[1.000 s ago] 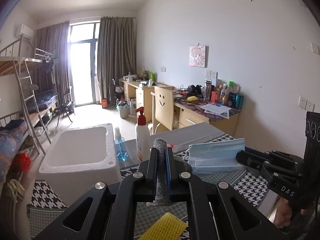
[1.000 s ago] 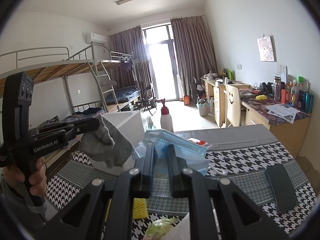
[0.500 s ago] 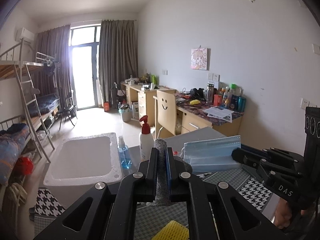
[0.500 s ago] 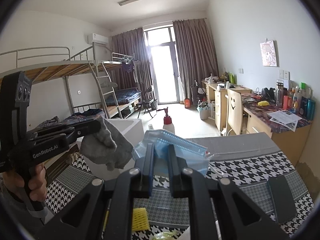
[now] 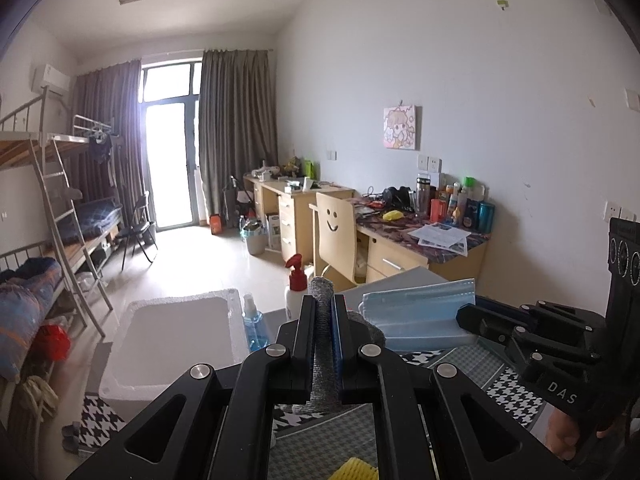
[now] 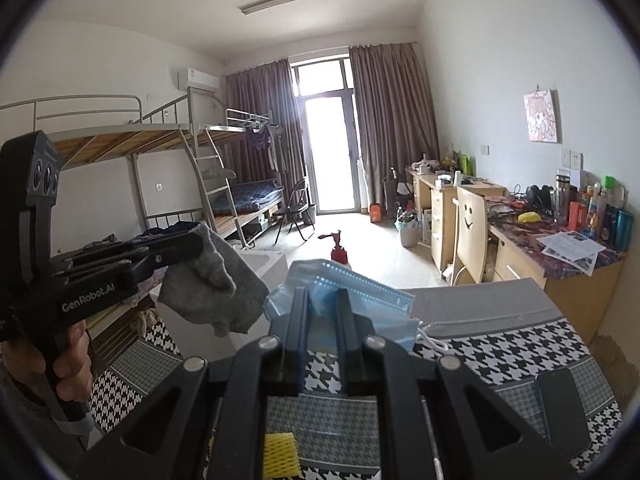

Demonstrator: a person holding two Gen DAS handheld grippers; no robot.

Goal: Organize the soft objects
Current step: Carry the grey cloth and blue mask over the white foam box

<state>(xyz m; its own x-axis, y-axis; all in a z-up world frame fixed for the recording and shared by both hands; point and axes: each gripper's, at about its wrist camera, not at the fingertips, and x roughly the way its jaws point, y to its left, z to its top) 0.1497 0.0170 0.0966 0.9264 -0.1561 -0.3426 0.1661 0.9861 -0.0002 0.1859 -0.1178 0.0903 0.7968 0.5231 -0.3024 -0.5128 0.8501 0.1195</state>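
My left gripper [image 5: 323, 304] is shut on a grey cloth [image 5: 322, 360], which hangs crumpled from its jaws in the right wrist view [image 6: 216, 288]. My right gripper [image 6: 322, 300] is shut on a light blue face mask [image 6: 360, 300], whose ear loop dangles to the right. In the left wrist view the mask [image 5: 420, 312] shows just right of the grey cloth. Both grippers are held above the houndstooth table cloth [image 6: 480, 352]. A white foam box [image 5: 176, 332] stands open to the left, beyond the table.
A yellow foam net [image 6: 282, 454] lies on the table below the grippers. A red-topped spray bottle [image 5: 295, 284] and a small blue bottle [image 5: 252, 328] stand by the box. A dark phone [image 6: 560, 404] lies at the right. Bunk beds, desks and a chair fill the room behind.
Both grippers have lifted slightly with their loads, so the table, bottles and foam box sit lower in both views. Both grips are unchanged.
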